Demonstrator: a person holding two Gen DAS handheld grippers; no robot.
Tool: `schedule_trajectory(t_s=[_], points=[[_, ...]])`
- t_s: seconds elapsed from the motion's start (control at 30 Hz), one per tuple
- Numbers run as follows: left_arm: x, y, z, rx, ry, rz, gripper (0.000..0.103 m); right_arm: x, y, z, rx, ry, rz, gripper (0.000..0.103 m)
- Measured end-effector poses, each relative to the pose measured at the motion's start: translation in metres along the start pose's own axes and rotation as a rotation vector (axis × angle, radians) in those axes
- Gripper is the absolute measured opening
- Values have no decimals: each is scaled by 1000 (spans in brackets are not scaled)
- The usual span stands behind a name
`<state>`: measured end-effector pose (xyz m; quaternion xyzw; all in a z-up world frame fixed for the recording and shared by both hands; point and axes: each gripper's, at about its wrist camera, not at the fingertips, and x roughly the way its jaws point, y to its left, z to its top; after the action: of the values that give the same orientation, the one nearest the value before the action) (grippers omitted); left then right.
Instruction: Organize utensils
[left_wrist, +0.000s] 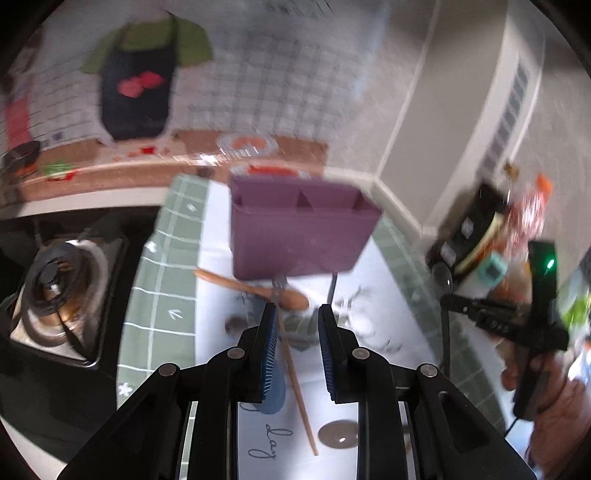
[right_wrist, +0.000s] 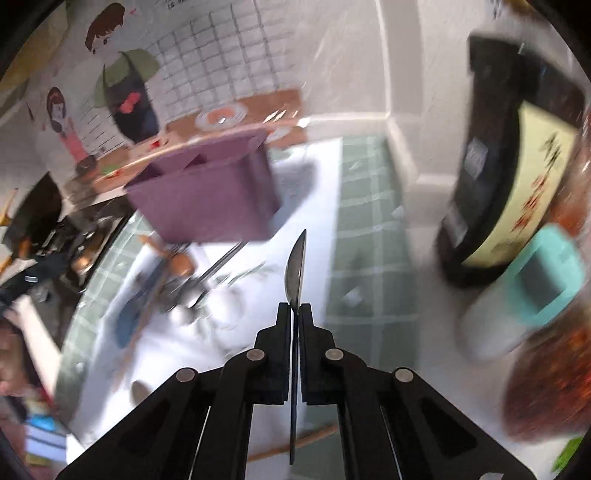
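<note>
**Spoon in the right gripper, purple caddy ahead and to its left**

The tablecloth (left_wrist: 373, 266), white in the middle with a green checked border, covers the work surface. On it stands the purple utensil caddy (left_wrist: 295, 236), upright, its open top split into compartments that look empty from here. Dark sauce bottles (right_wrist: 491, 177) crowd the wall corner on the right side.

In front of the caddy lie loose utensils: a wooden spoon (left_wrist: 258, 290) lying crosswise, a thin wooden stick (left_wrist: 295, 373) running toward the left camera, and some metal pieces too blurred to name.

The move ahead appears to turn on the metal spoon (right_wrist: 297, 266). The right gripper (right_wrist: 294, 306) has its fingers pressed together on the spoon's neck; the bowl points forward and away, the handle runs back between the fingers, so the long axis follows the gripper's own line. The caddy sits ahead and left of the bowl, well apart. The right hand is therefore the one placed to deliver it, probably by tipping the spoon handle-down over a compartment.

The left gripper (left_wrist: 295, 314) hangs over the wooden stick, fingers a narrow gap apart. The stick passes between them in this view, but the pads do not seem to press on it.
</note>
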<state>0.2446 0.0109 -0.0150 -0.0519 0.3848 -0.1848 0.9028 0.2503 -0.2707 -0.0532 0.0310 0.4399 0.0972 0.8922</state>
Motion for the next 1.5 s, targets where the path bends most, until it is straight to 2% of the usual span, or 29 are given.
schedule_trajectory(t_s=[0.07,0.13,0.27,0.33,0.4,0.47,0.5,0.53,0.57,0.6,0.63,0.67,0.73,0.87,0.93,1.0,1.07,1.1,1.13,1.17,1.2,1.23,1.3,1.37,1.4,1.5], points=[[18,-3,-3,22,62,-39,24,4,9,-12,-12,19,9,4],[34,-14,-5,97,119,-91,24,6,21,-24,-38,33,6,4],[64,-49,-4,399,189,-139,24,1,26,-38,-48,51,22,4],[84,-56,0,477,245,-165,29,2,29,-42,-60,61,17,4],[102,-57,4,506,283,-155,41,4,29,-48,-66,74,-2,5],[120,-48,9,477,305,-139,45,4,28,-50,-67,94,-9,12],[126,-40,11,437,317,-140,45,5,28,-52,-66,103,-17,25],[132,-32,12,392,332,-142,45,5,28,-54,-67,110,-26,42],[136,-23,12,344,345,-148,45,5,28,-55,-69,108,-32,51],[138,-16,12,305,352,-153,45,4,27,-55,-68,103,-36,65],[136,-10,9,282,354,-162,45,2,26,-54,-65,86,-41,70],[132,-7,5,276,355,-166,46,2,25,-53,-66,80,-46,72],[125,-6,-2,276,363,-170,47,7,25,-47,-88,81,-101,87],[102,-14,-27,303,387,-199,49,19,28,-36,-127,80,-128,88],[91,-23,-38,319,403,-229,50,29,31,-29,-147,96,-143,96],[82,-32,-49,344,416,-254,50,38,35,-24,-173,106,-183,96],[75,-41,-54,361,404,-266,50,43,38,-21,-174,95,-161,95],[74,-44,-53,364,392,-266,50,44,39,-20,-172,95,-154,89],[71,-47,-51,361,374,-263,50,48,40,-18,-172,106,-149,73],[70,-50,-48,355,356,-255,50,52,40,-18,-170,122,-144,64],[70,-52,-44,354,337,-241,50,57,40,-18,-165,146,-140,47],[71,-54,-41,359,324,-216,50,60,40,-18,-162,165,-136,38],[78,-56,-35,362,318,-153,50,60,41,-20,-175,162,-150,30],[92,-54,-29,320,351,-76,50,56,40,-22,-175,160,-150,30],[97,-50,-27,283,367,-60,49,50,38,-23,-164,144,-146,30],[108,-38,-20,175,394,-61,46,35,32,-24,-130,119,-125,30]])
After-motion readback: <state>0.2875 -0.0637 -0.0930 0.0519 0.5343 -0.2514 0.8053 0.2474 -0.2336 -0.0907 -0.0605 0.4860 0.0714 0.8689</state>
